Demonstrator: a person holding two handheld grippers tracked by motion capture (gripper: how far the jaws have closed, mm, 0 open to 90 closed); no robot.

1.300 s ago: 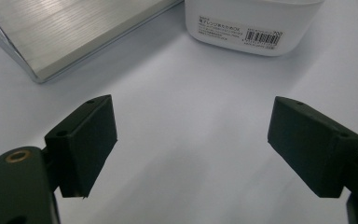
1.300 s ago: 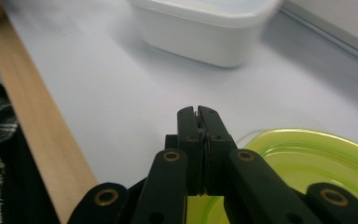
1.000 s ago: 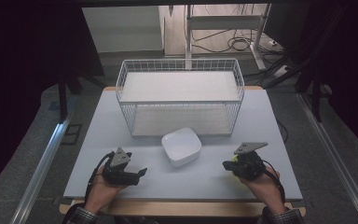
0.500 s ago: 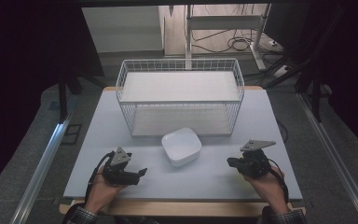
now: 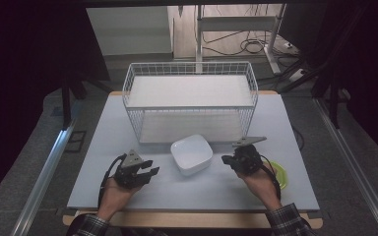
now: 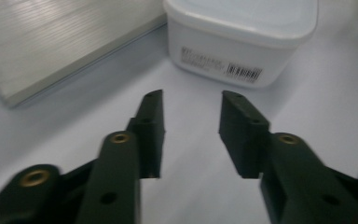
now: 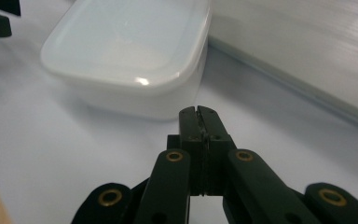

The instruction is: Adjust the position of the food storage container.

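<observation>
We see a white lidded container (image 5: 192, 154) on the table (image 5: 103, 147), just in front of the wire basket (image 5: 190, 101). Our left gripper (image 5: 150, 172) sits to the container's left, pointed at it; its fingers (image 6: 151, 121) have just been closing but stand apart, nothing between them, and the container's barcode label (image 6: 221, 66) faces them. Our right gripper (image 5: 225, 160) is just right of the container, its fingers (image 7: 189, 126) pressed together on nothing, their tips close to the container's side wall. A yellow-green disc (image 5: 278, 175) lies right of the container, under our right hand (image 5: 261, 183).
</observation>
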